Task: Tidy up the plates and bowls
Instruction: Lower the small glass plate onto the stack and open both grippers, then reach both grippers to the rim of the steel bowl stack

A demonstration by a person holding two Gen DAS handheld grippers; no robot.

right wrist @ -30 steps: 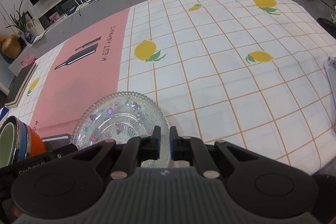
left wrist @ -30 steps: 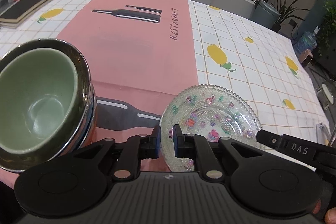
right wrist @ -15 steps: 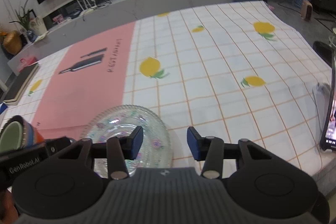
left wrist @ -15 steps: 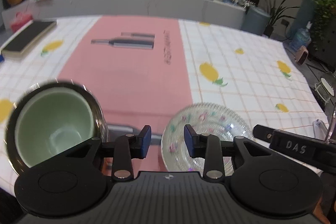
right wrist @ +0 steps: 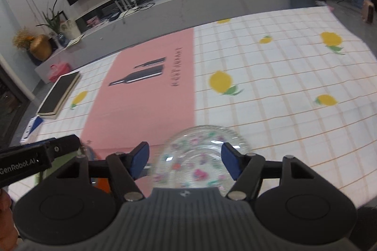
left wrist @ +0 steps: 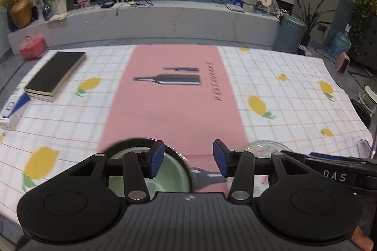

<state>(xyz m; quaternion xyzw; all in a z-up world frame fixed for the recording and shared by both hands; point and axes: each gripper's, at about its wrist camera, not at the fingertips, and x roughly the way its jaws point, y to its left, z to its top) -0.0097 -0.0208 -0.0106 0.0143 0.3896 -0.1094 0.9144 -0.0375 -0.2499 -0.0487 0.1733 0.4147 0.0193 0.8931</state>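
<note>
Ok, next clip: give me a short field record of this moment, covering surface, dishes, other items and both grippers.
surface: checked lemon-print tablecloth with a pink centre panel
bowls: green bowl nested in a dark-rimmed bowl, on the pink panel's near edge
plate: glass plate with a floral pattern, flat on the cloth, right of the bowls
other items: black book at the far left
left gripper: open, jaws just been opening, nothing between them
right gripper: open above the plate, jaws just been opening, not gripping it
</note>
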